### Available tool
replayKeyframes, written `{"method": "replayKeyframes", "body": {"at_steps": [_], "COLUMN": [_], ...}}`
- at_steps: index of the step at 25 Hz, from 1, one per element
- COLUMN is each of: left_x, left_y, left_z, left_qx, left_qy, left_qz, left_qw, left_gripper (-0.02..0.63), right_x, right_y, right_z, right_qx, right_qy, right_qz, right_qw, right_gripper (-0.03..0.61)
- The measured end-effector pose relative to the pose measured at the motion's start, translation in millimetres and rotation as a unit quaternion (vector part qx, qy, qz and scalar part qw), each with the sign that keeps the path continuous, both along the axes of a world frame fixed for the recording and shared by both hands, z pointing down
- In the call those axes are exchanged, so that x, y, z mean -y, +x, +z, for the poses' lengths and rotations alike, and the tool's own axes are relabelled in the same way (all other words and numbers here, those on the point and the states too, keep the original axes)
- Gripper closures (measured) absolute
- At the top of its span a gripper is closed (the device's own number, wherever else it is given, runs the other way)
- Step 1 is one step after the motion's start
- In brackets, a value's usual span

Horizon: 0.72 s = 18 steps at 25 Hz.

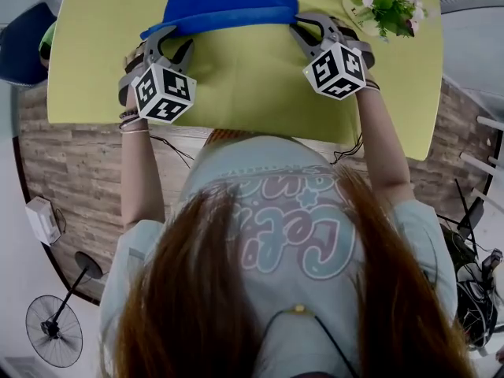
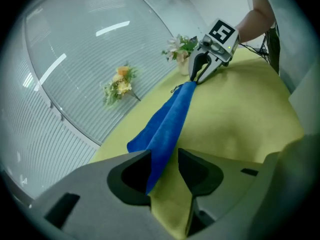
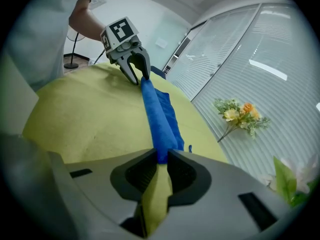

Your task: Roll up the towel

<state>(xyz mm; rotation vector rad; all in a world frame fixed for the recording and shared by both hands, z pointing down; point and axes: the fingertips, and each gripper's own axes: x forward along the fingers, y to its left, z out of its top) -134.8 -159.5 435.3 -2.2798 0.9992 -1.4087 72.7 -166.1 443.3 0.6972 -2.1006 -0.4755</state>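
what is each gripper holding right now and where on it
Right gripper pinches the towel at its right end. Left gripper straddles the left end, jaws apart, not clamped.

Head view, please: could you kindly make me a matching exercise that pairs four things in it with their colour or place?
Things:
1. towel
2. table
3. flowers
4. fan

Colour or place:
a. on the floor
b. blue
c. yellow
d. far right corner of the table

Pairs: 1-b, 2-c, 3-d, 4-a
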Motion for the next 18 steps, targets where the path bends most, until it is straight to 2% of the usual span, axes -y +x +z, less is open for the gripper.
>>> {"method": "replayKeyframes", "body": {"at_steps": [3,8,14,18], "left_x": [8,13,3,-11], "left_y": [3,8,5,5], "left_z": [4,6,12,12], "left_qx": [0.028,0.004,0.026,0.02], "left_qy": [0.002,-0.012,-0.012,-0.01], "left_qz": [0.015,0.015,0.023,0.017], "left_qw": [0.9995,0.9998,0.9993,0.9996], "left_gripper": [0.445,0.448,0.551,0.561], "right_x": [4,4,-6,-19], "right_y": [-2,-4,3,7], "right_z": [2,4,1,1], "right_qx": [-0.004,-0.002,0.01,0.014], "right_qy": [0.0,-0.005,-0.007,-0.006], "right_qz": [-0.006,-0.005,0.003,0.004], "right_qw": [1.0,1.0,1.0,1.0], "right_gripper": [0.526,0.557,0.558,0.558]}}
